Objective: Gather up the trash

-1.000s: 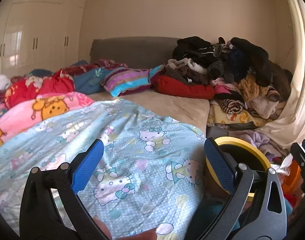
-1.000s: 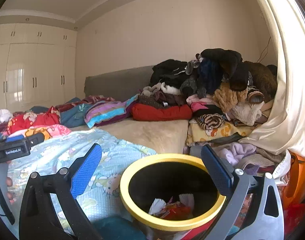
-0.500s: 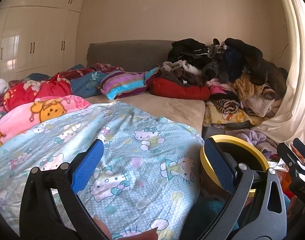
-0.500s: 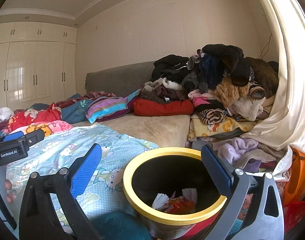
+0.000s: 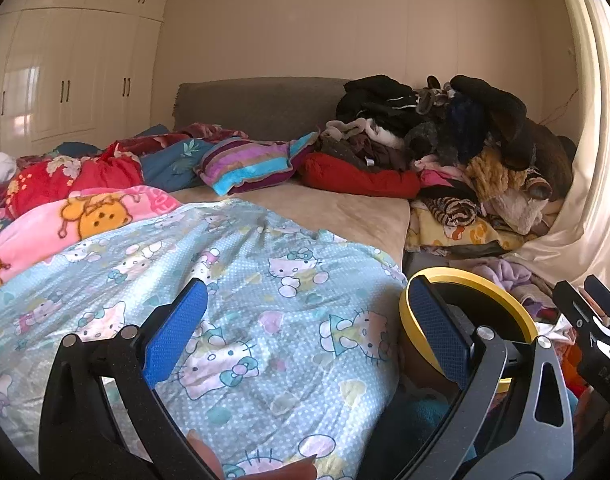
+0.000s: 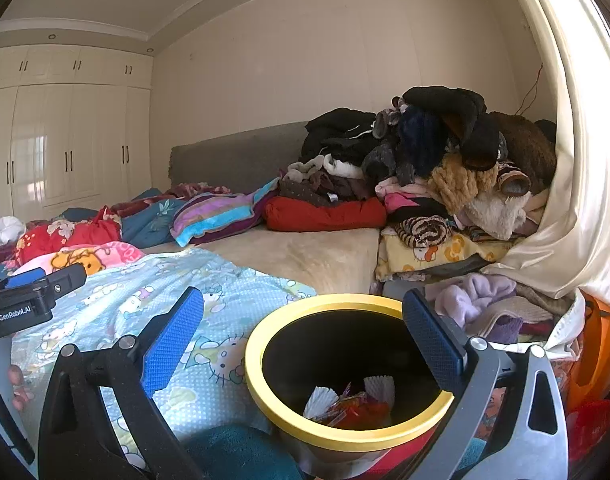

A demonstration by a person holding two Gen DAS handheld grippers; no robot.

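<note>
**Both tools empty, trash bin at right edge of bed**

Left tool was spread wide with nothing between its blue pads, hovering over the light blue cat-print blanket on the bed. A pink cartoon-bear blanket lay at the bed's left edge, red floral bedding behind it. A striped pillow sat near the grey headboard, mid bed. A red cushion lay just right of the pillow, under a tall clothes pile at the bed's far right corner. White wardrobe stood along the left wall.

Yellow-rimmed trash bin stood just beside the bed's right edge, touching the blue blanket's hanging side. Inside it: white paper cupcake liners and red wrappers at the bottom. Right tool was also wide open and empty, held above the bin, its right pad over the bin's rim. Left tool showed at the left edge of the right wrist view, a hand's fingers under it. Cream curtain hung at far right, with purple cloth and an orange item below it, right of the bin.
</note>
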